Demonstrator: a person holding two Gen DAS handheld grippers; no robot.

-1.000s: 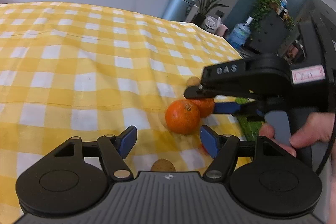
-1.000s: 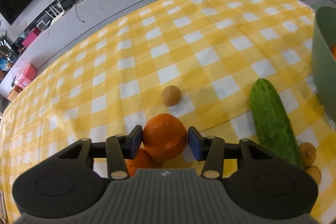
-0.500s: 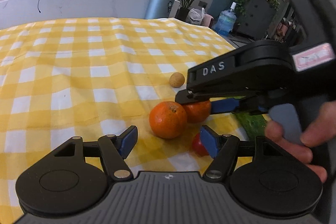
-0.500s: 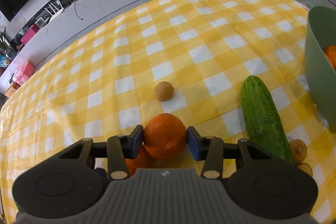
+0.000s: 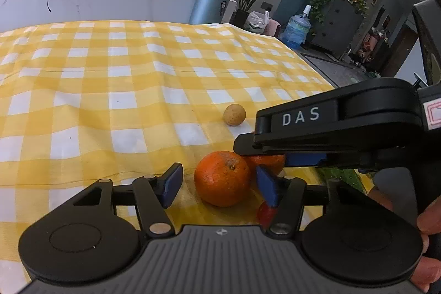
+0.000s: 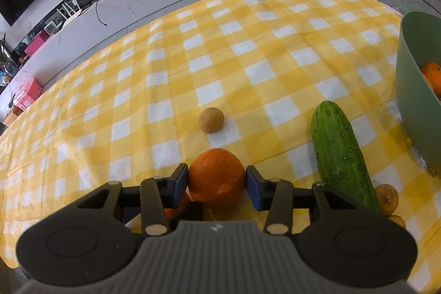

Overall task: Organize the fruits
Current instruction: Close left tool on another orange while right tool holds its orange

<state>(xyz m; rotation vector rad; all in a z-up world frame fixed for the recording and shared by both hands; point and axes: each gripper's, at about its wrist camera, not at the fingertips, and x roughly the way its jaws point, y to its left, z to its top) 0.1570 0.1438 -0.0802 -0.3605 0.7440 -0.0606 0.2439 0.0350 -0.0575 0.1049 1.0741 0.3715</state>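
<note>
My right gripper [image 6: 217,185] is shut on an orange [image 6: 217,178] just above the yellow checked cloth. In the left wrist view the right gripper [image 5: 286,160] shows from the side, holding that orange [image 5: 271,163]. My left gripper [image 5: 219,183] is open around a second orange [image 5: 222,178] that rests on the cloth, its pads not touching it. A small brown round fruit [image 5: 234,115] lies beyond; it also shows in the right wrist view [image 6: 211,119]. A green bowl [image 6: 413,112] at the right holds oranges [image 6: 431,73].
A cucumber [image 6: 340,153] lies right of my right gripper, with two small brown fruits [image 6: 387,199] near its front end. A small red fruit [image 5: 264,212] sits behind my left gripper's right finger. The table's far edge borders a counter and floor.
The left gripper has moved in lower and closer, so the free orange now sits between its open fingers. The right gripper keeps its hold on its orange and has shifted slightly.
</note>
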